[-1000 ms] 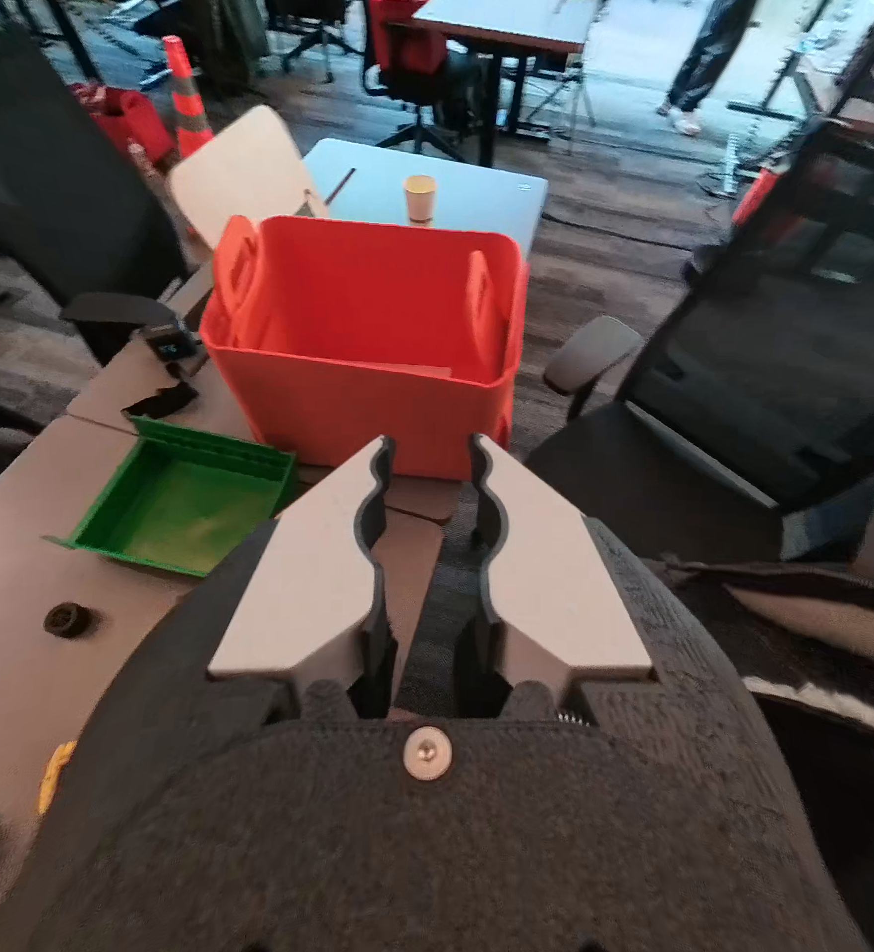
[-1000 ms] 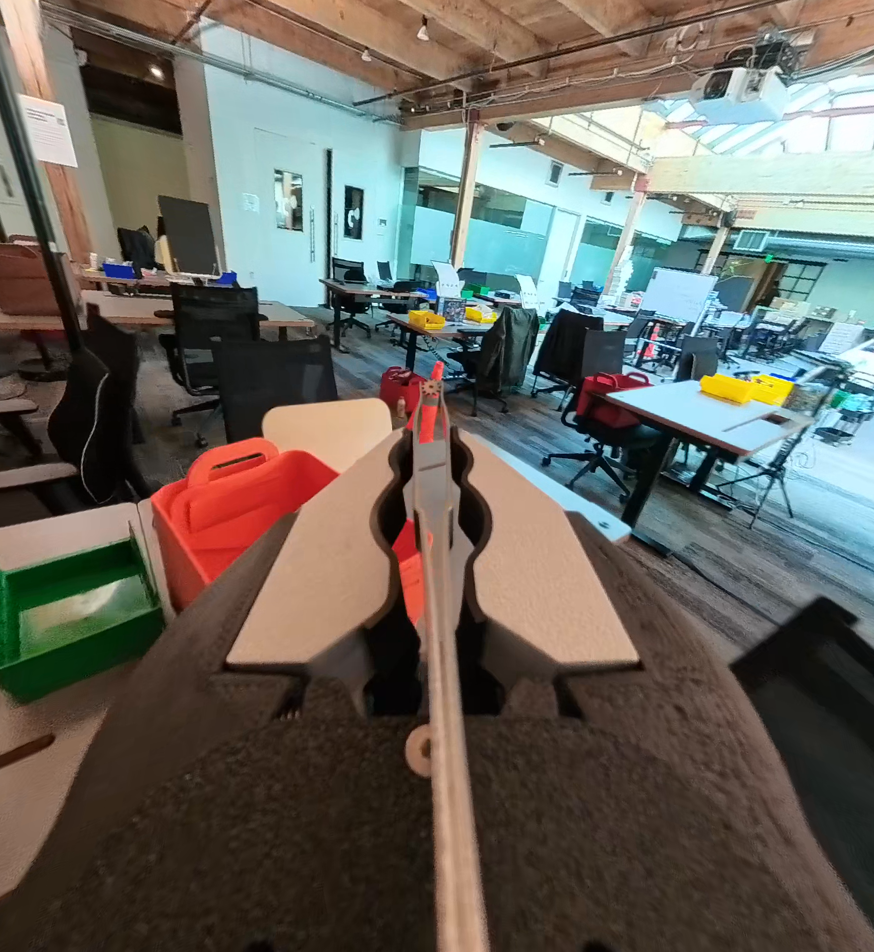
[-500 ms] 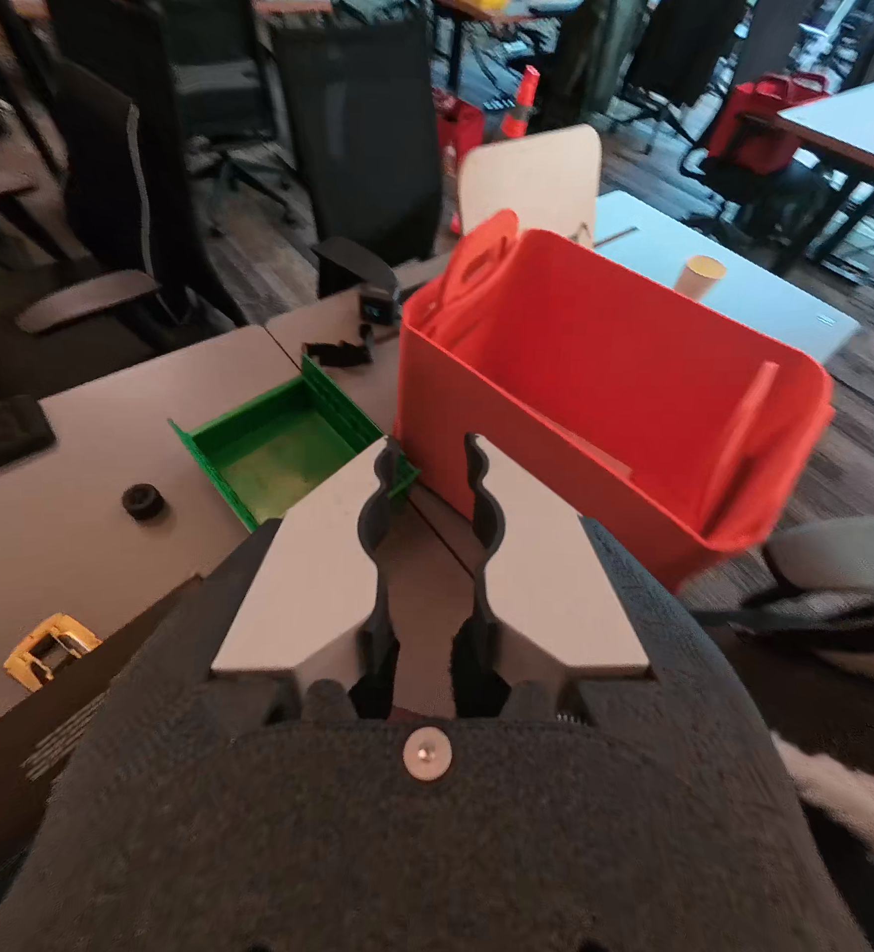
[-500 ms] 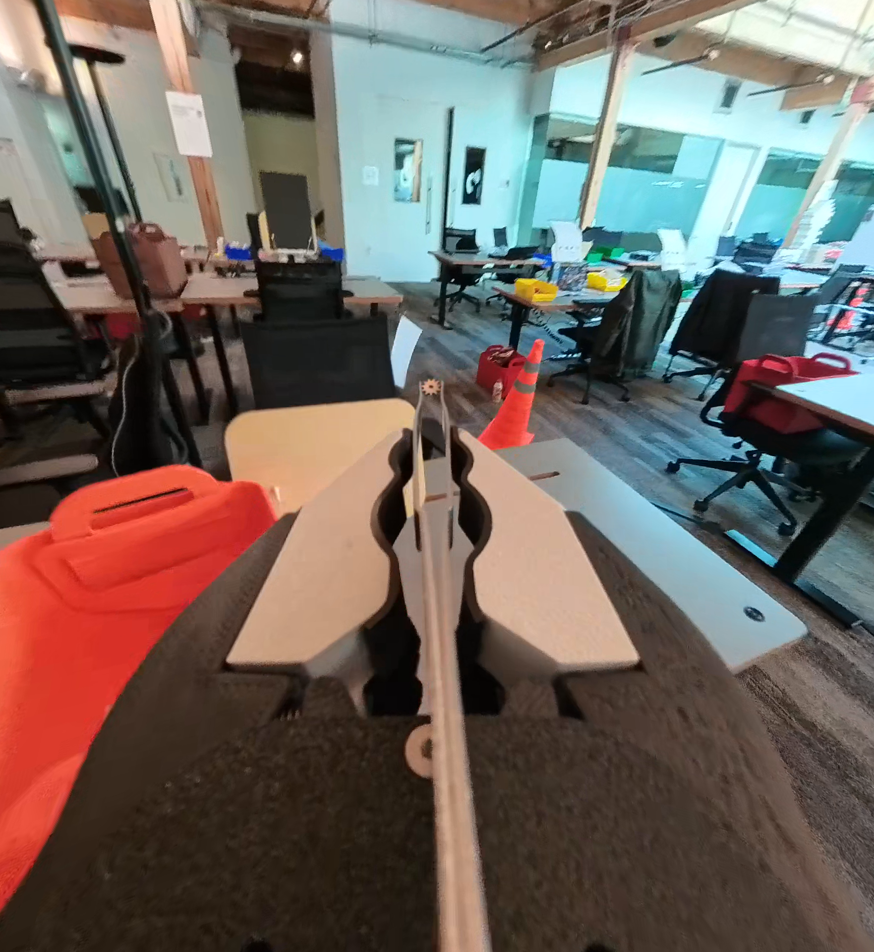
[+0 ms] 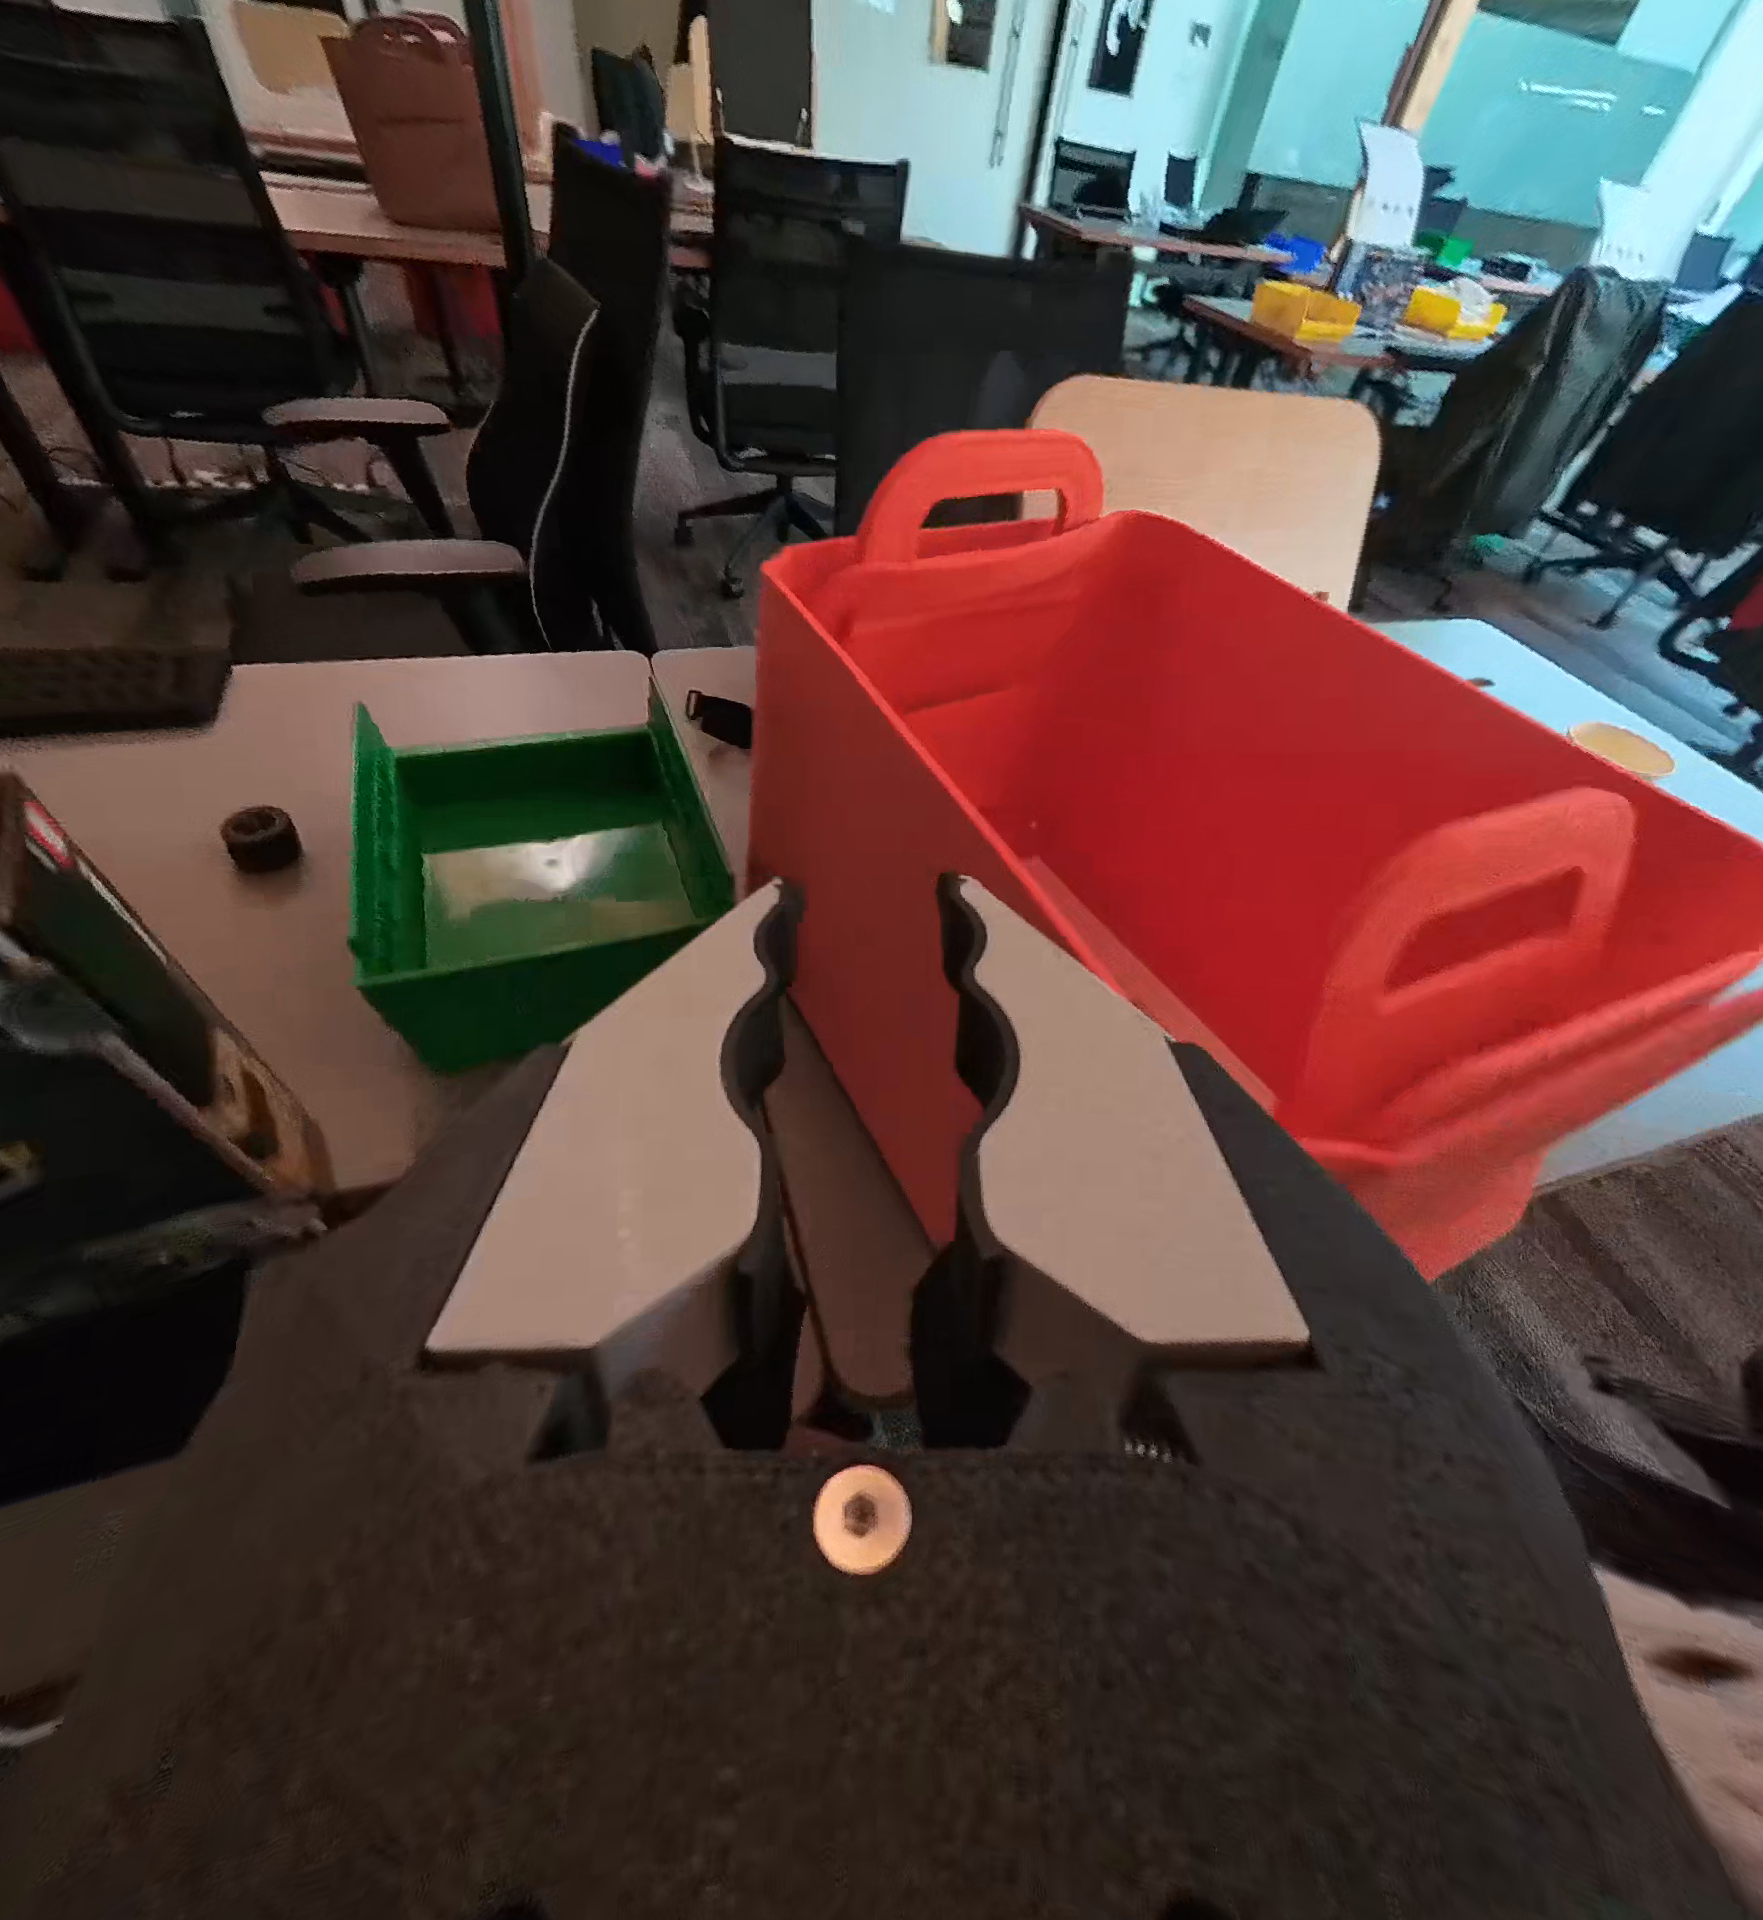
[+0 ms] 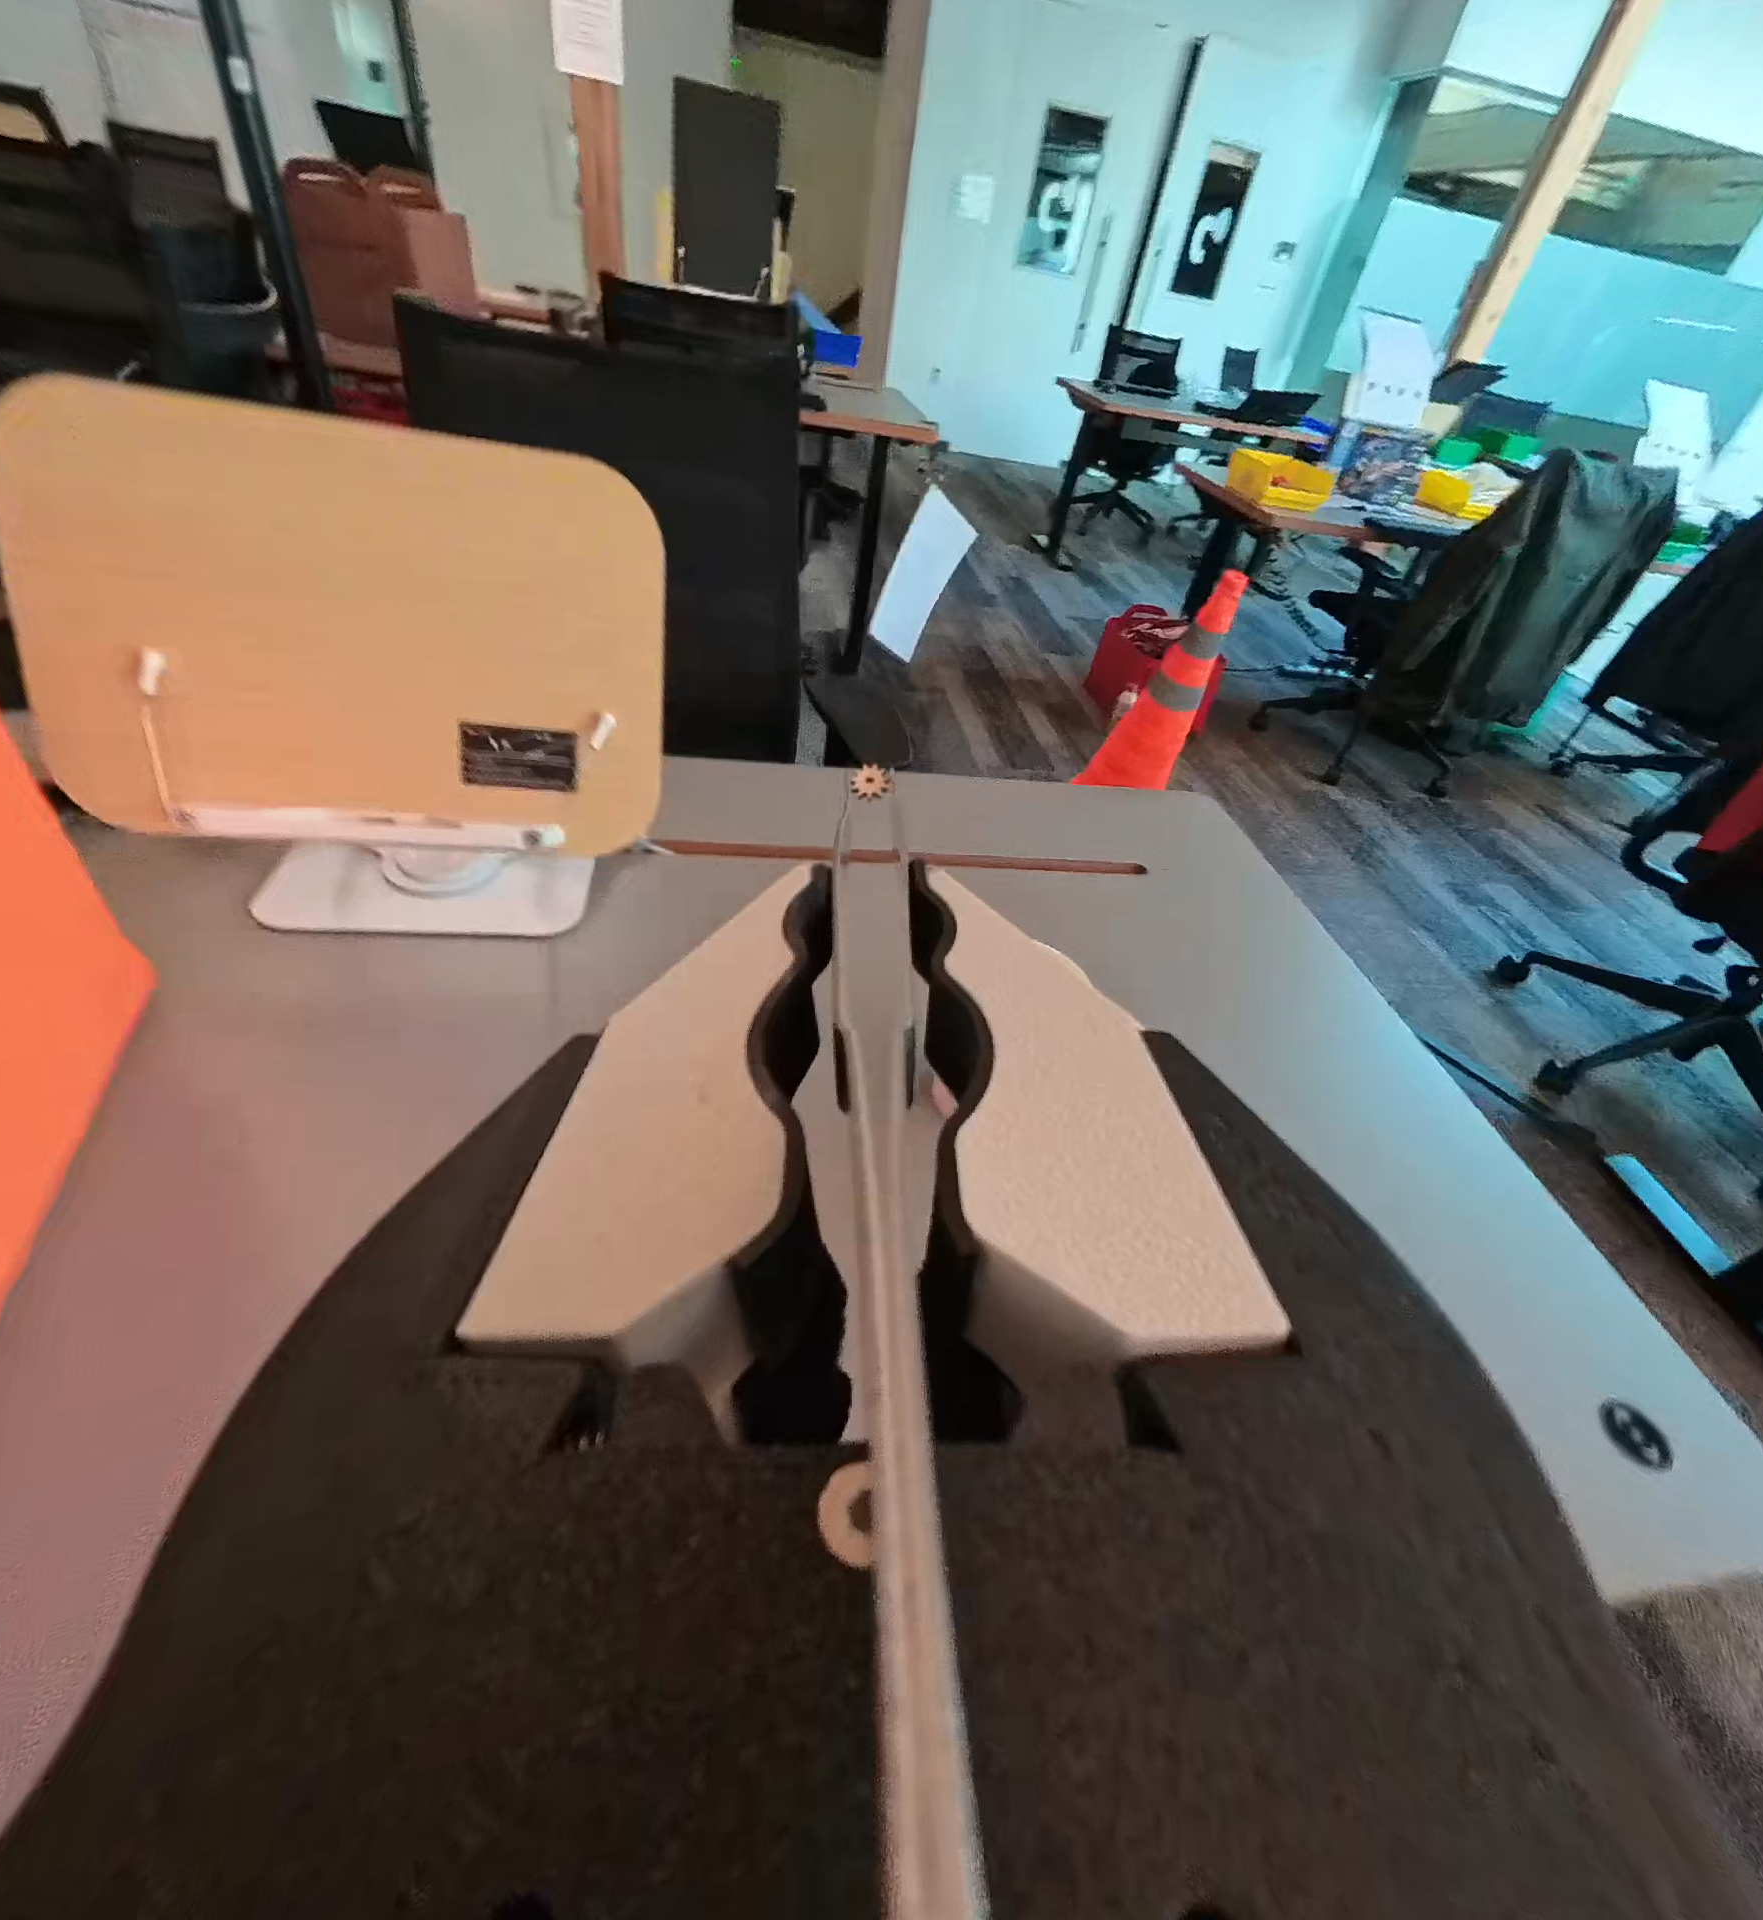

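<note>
Orange bin (image 5: 1220, 831) fills the right of the left wrist view, set on the surface (image 5: 264, 966) with a green tray (image 5: 534, 883) just beside it on the left and a small black ring (image 5: 262, 840) further left. The left tongs (image 5: 861, 904) are spread and nothing is held in them; they're hovering near the bin's near corner.

The right tongs (image 6: 861, 904) are pressed together on a pair of tweezers (image 6: 882, 1143), and a tiny gear (image 6: 869, 781) is pinched at the tweezer tips, up in the air over the grey surface (image 6: 337, 1039). A wooden board on a white stand (image 6: 326, 613) is seen far left, a traffic cone (image 6: 1168, 686) on the floor beyond.

What could go wrong, as a guess: the gear is held only by its edge, so it could easily be flicked out by a jolt or a slight slackening of the squeeze, and lost on the floor. The tweezers could also be twisted in the tongs if the tips get bumped.
</note>
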The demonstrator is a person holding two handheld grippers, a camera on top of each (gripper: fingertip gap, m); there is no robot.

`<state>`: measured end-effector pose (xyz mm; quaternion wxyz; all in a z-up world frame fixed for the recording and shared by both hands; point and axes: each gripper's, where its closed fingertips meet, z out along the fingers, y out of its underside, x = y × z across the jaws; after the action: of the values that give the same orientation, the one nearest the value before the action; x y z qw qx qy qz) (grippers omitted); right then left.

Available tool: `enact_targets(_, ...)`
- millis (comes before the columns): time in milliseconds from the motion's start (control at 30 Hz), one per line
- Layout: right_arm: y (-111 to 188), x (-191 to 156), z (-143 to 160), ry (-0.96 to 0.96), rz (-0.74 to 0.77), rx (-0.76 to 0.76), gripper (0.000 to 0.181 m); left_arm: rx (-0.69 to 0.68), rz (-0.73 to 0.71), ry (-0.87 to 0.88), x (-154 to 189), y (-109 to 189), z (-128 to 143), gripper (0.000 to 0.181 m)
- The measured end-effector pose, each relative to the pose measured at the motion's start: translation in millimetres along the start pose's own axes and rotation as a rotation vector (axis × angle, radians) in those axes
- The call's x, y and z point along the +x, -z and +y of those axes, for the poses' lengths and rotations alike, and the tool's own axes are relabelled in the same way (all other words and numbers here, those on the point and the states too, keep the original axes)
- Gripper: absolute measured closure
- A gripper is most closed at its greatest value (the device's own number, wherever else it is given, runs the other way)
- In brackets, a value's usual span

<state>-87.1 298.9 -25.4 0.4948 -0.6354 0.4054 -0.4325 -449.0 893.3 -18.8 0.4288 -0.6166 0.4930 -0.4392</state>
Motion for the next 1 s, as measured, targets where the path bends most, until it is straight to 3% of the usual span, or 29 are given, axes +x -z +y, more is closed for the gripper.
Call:
enact_targets(200, -50, 90, 76, 0.000, -0.255, -0.034, 0.168, 0.047, -0.179, 0.021, 122, 42, 68, 0.153)
enact_targets(300, -74, 122, 105, 0.005, -0.387, -0.057, 0.168, 0.018, -0.134, 0.084, 223, 40, 97, 0.153)
enact_targets(400, -98, 148, 134, 0.017, -0.508, -0.104, 0.167, 0.009, -0.191, 0.054, 305, 45, 115, 0.153)
enact_targets(600, -133, 174, 153, 0.036, -0.616, -0.119, 0.168, -0.051, -0.149, 0.159, 460, 61, 191, 0.153)
enact_targets(767, -155, 169, 163, 0.057, -0.690, -0.146, 0.167, -0.055, -0.224, 0.222, 534, 81, 244, 0.153)
enact_targets(1000, -175, 169, 155, 0.060, -0.738, -0.158, 0.165, -0.069, -0.322, 0.206, 589, 84, 268, 0.153)
